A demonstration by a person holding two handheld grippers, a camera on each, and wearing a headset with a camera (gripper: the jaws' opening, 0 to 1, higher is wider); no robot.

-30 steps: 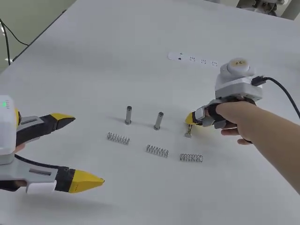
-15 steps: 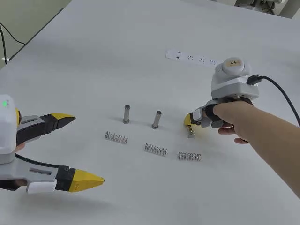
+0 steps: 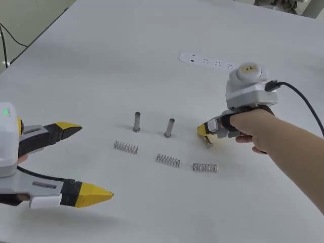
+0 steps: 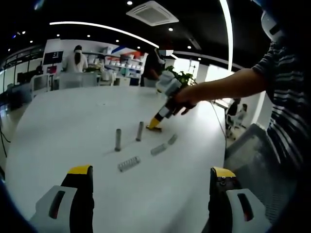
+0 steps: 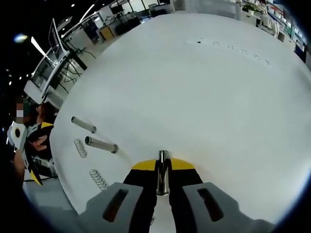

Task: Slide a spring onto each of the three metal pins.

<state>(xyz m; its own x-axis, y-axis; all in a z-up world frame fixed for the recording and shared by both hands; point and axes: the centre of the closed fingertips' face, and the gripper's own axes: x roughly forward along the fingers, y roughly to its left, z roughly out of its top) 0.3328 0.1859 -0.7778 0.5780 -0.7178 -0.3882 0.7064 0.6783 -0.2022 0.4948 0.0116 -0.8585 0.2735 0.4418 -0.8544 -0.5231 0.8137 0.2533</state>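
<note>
Two metal pins stand upright on the white table, one (image 3: pixel 136 122) to the left of the other (image 3: pixel 169 128). My right gripper (image 3: pixel 205 132) is shut on the third pin (image 3: pixel 208 142), which tilts just above the table; it lies gripped between the jaws in the right gripper view (image 5: pixel 162 177). Three springs lie in a row in front of the pins: left (image 3: pixel 126 147), middle (image 3: pixel 168 160), right (image 3: pixel 204 167). My left gripper (image 3: pixel 88 161) hovers open and empty at the near left, well away from the parts; its view shows pins (image 4: pixel 117 140) and springs (image 4: pixel 129 163) ahead.
A white power strip (image 3: pixel 207 62) lies flat on the table beyond the pins. A black cable runs from the right gripper off to the right. The table's left edge (image 3: pixel 30 48) is far from the work. Bare tabletop surrounds the parts.
The right gripper has tilted the third pin and drawn it slightly up and to the right off its standing spot. The left gripper, other pins and springs have stayed put.
</note>
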